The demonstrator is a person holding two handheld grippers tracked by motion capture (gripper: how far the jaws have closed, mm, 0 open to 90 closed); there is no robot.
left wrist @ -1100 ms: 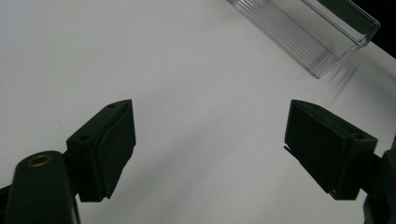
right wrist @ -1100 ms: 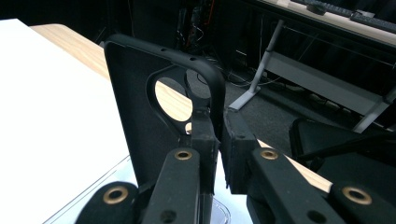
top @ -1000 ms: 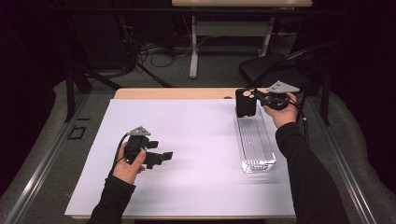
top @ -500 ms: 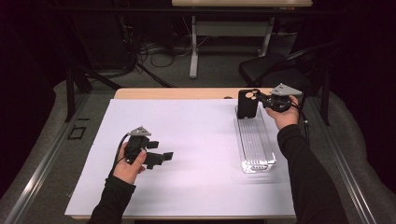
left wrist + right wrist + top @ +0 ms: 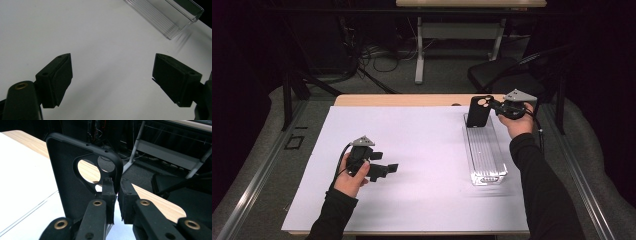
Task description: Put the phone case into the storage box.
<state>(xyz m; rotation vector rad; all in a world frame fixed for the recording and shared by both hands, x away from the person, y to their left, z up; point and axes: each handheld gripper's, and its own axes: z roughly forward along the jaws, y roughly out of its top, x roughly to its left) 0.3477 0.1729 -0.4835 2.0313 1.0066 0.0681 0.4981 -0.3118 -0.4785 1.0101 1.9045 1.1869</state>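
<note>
Since a second ago my right gripper (image 5: 495, 104) has barely shifted; its jaws clamp the black phone case (image 5: 478, 112) by one edge, upright over the far end of the clear tray (image 5: 486, 159), ready to lower in. My left gripper (image 5: 384, 170) rests parted on white paper (image 5: 422, 150); dark room beyond.

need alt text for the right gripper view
The right gripper pinches the edge of a black phone case beside its camera cutout, holding it upright. Behind it lie a white sheet, the wooden table edge and dark floor with desk legs.
</note>
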